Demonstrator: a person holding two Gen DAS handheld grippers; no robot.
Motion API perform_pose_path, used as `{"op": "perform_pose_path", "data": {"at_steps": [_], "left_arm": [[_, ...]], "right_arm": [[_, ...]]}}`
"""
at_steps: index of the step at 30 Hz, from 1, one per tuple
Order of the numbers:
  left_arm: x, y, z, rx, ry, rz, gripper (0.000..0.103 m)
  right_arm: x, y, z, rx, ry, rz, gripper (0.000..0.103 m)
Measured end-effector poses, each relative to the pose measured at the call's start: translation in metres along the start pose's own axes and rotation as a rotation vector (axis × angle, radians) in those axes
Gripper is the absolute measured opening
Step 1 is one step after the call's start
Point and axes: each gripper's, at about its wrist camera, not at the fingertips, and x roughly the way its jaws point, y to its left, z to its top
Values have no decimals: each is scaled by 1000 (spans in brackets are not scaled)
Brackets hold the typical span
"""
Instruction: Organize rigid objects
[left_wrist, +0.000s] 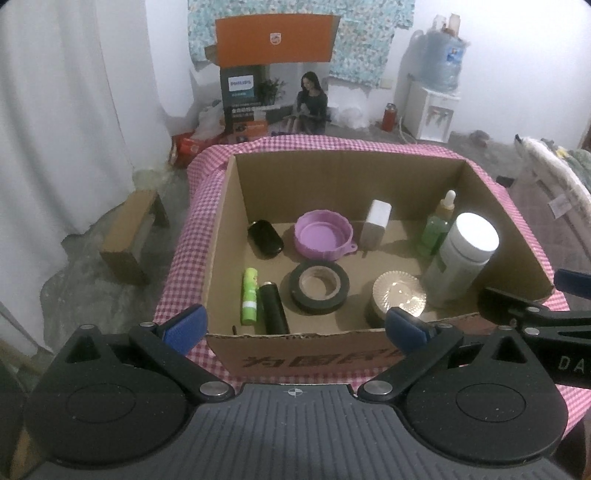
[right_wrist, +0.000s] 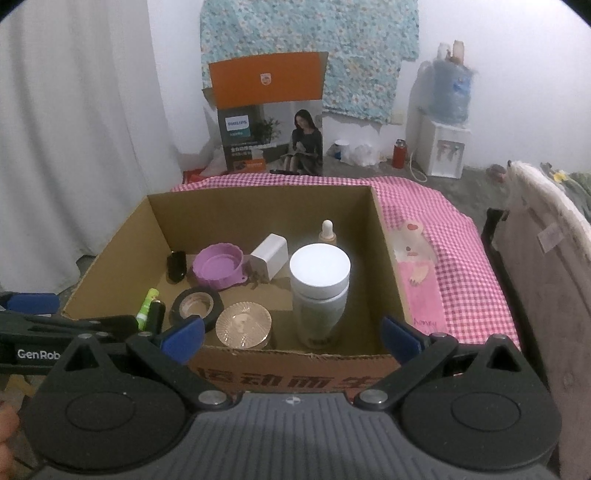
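Cardboard box (left_wrist: 225, 236) sat open-topped on a table draped in pink-and-white checked cloth (left_wrist: 177, 284); corrugated walls, printed lettering on the near face. All the rigid items lay inside it.

Left to right along the box floor, from the left wrist view:
- Glossy black oval case (left_wrist: 265, 238) at the far left, rounded ends.
- Green glue stick (left_wrist: 249, 295) lying flat, touching a black cylinder (left_wrist: 273, 308) just beside it, both near the front wall.
- Purple plastic lid (left_wrist: 324, 236), scalloped rim, small tab on one side, toward the back.
- Roll of black tape (left_wrist: 319, 288) lying flat, cardboard core showing, in front of the lid.
- White rectangular charger block (left_wrist: 376, 228) standing upright behind.
- Round jar with a ribbed, shiny gold lid (left_wrist: 399, 295) near the front wall.
- Green dropper bottle (left_wrist: 437, 225), pale rubber bulb on top, upright at the back right.
- Tall bottle with a smooth white cap (left_wrist: 466, 254), upright, just beside the dropper bottle.

Left gripper (left_wrist: 295, 325) hovered before the near wall, blue ribbed pads spread wide, nothing between them. Right gripper (right_wrist: 293, 332) likewise released, fingers wide apart above the front edge, empty. Each gripper's black arm showed at the edge of the other's view.
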Motion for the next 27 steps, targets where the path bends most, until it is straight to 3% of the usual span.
{"op": "perform_pose_path", "data": {"at_steps": [27], "left_arm": [[0,0,-1,5,2,23,103]], "right_arm": [[3,-1,-3,-2,19,-6,103]]}}
